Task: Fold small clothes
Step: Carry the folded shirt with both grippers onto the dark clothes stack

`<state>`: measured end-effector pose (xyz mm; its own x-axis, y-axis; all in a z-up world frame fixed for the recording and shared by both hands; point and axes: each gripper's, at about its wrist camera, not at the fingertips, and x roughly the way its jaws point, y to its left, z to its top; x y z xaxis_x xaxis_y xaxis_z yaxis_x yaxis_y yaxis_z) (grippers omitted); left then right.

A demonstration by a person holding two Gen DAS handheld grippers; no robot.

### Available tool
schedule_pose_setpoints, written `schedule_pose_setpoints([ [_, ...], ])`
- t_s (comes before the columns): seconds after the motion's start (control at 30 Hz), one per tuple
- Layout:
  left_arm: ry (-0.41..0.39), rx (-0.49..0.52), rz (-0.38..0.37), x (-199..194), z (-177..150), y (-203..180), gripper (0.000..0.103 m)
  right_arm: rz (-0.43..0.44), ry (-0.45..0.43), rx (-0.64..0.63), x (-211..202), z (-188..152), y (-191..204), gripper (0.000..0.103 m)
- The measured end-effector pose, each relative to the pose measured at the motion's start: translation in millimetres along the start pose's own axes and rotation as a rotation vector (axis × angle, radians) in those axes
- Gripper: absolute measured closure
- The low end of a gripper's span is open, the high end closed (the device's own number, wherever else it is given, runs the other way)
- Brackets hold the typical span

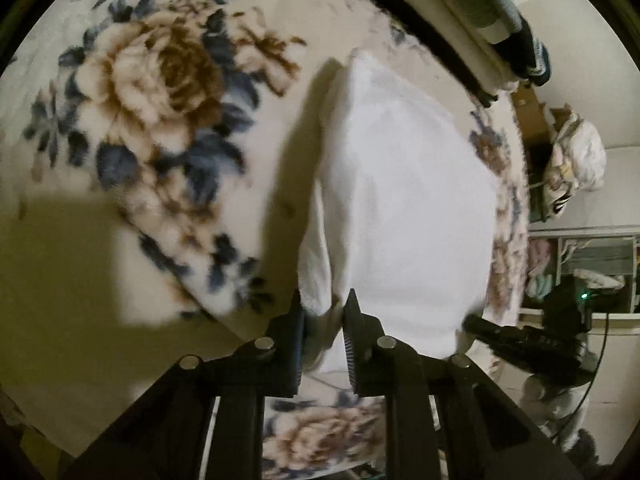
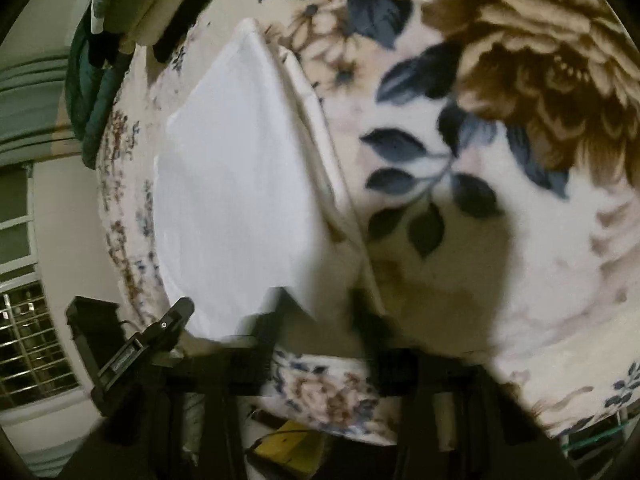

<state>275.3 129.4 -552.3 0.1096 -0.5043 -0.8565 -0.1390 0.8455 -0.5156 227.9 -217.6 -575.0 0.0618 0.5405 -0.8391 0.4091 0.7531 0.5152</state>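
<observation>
Cloth was the whole matter in the left wrist view: a small white garment [image 1: 404, 208], folded at least once, lay on the flowered blanket [image 1: 152, 92] close to the bed's far edge. It looked soft, thin and light, likely to sag and slide over the fleece unless held by a corner or hem. The left gripper [image 1: 324, 316] had its fingers nearly together, pinching the garment's near corner, where a second layer [image 1: 314, 264] peeked out beside the top one. Both layers would need to be caught, I judged, or the lower would be left behind. Open blanket spread wide to the left; to the right the bed ended quickly, with shelves [image 1: 580, 260] and clutter beyond.

From the right wrist view, the same garment [image 2: 236, 200] lay beside the bed's left edge, its layered hem [image 2: 320, 152] running up the middle. The right gripper [image 2: 316, 304] was badly blurred; its fingers seemed nearly closed at the near corner, but whether they pinched cloth I could not tell. Bare blanket [image 2: 520, 240] to the right gave ample room; the left edge dropped off beside a barred window [image 2: 32, 336].
</observation>
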Motion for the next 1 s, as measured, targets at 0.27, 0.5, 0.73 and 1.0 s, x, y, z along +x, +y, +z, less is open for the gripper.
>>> schedule_pose_setpoints([
  [0.27, -0.013, -0.054, -0.105, -26.8, 8.1, 15.1, 0.058, -0.031, 0.02, -0.013, -0.1, -0.6, 1.9, 0.076],
  [0.5, -0.017, -0.102, -0.357, 20.7, 53.5, 14.7, 0.035, 0.211, 0.051, 0.072, 9.5, 32.0, -23.6, 0.031],
  [0.73, -0.009, 0.0, -0.318, 50.3, 68.2, -21.6, 0.051, 0.34, 0.142, 0.035, 51.9, 56.8, -17.6, 0.031],
  [1.0, -0.073, 0.062, -0.23, 13.6, 63.5, -45.0, 0.091, 0.279, 0.08, -0.052, 37.1, 52.1, 21.6, 0.09],
])
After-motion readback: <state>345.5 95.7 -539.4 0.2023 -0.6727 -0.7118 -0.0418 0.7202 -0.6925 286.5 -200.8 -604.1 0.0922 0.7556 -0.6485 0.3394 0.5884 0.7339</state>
